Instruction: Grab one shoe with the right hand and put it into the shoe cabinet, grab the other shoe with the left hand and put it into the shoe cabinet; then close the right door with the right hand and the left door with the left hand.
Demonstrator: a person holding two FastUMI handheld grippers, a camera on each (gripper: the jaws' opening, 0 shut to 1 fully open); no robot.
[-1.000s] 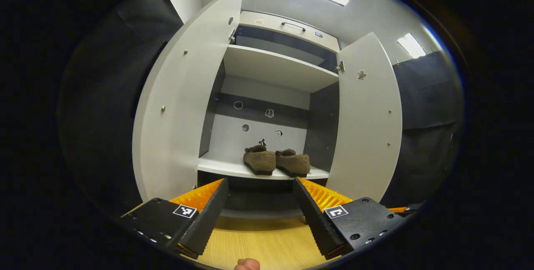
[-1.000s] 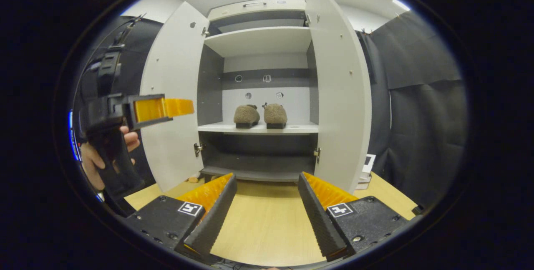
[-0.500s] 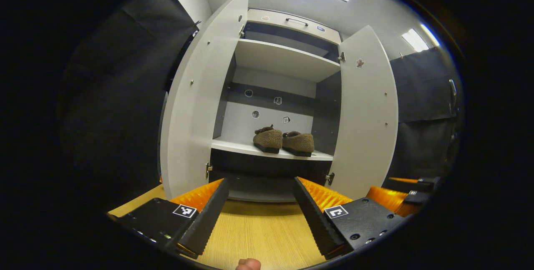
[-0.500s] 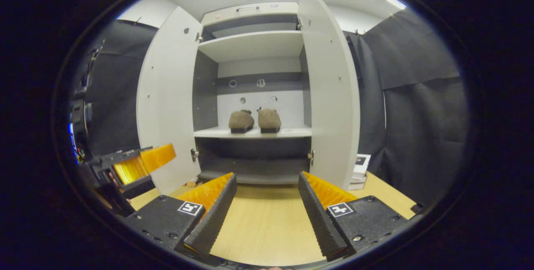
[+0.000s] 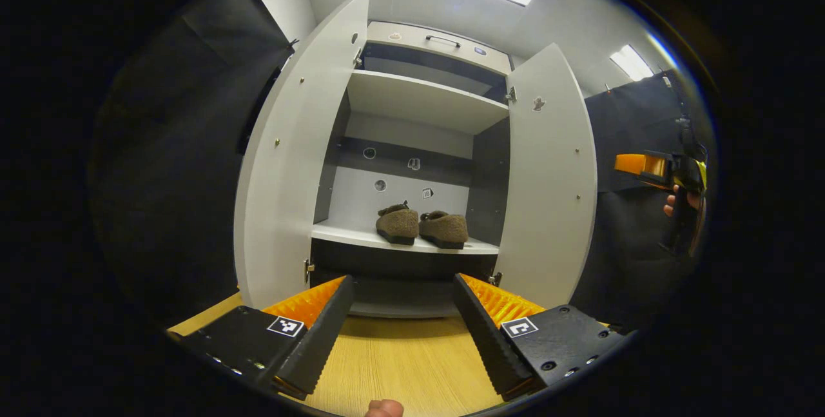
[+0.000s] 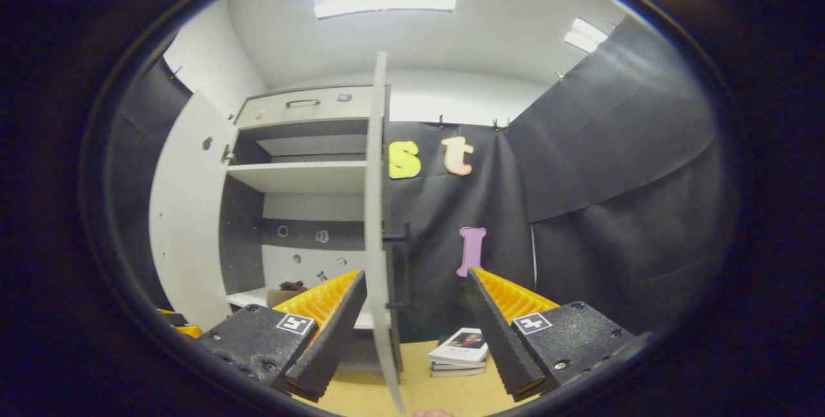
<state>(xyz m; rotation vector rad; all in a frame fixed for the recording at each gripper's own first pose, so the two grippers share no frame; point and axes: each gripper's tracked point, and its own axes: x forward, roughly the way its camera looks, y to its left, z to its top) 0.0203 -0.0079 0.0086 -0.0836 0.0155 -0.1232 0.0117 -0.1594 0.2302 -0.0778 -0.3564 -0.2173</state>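
Note:
Two brown fuzzy shoes [image 5: 397, 223] [image 5: 443, 228] sit side by side on the lower shelf of the white shoe cabinet [image 5: 425, 98]. Both doors stand open: the left door [image 5: 290, 165] and the right door [image 5: 548, 185]. My left gripper [image 5: 403, 285] is open and empty, low in front of the cabinet above the wooden table. My right gripper [image 6: 416, 281] is open too, facing the right door [image 6: 377, 211] edge-on; that edge runs up between its fingers without touching them. In the left gripper view, the right gripper [image 5: 644, 164] hangs beyond the right door, held by a hand [image 5: 677, 201].
A small stack of books [image 6: 459, 352] lies on the wooden table [image 6: 445, 391] just right of the right door. A dark handle [image 6: 399, 269] sticks out of that door's outer face. Black cloth walls close in both sides. One shoe [image 6: 283, 293] peeks out behind my left finger.
My right gripper has swung right and risen, from facing the open cabinet to facing the right door's edge. The left gripper has barely shifted. Shoes and doors have not moved.

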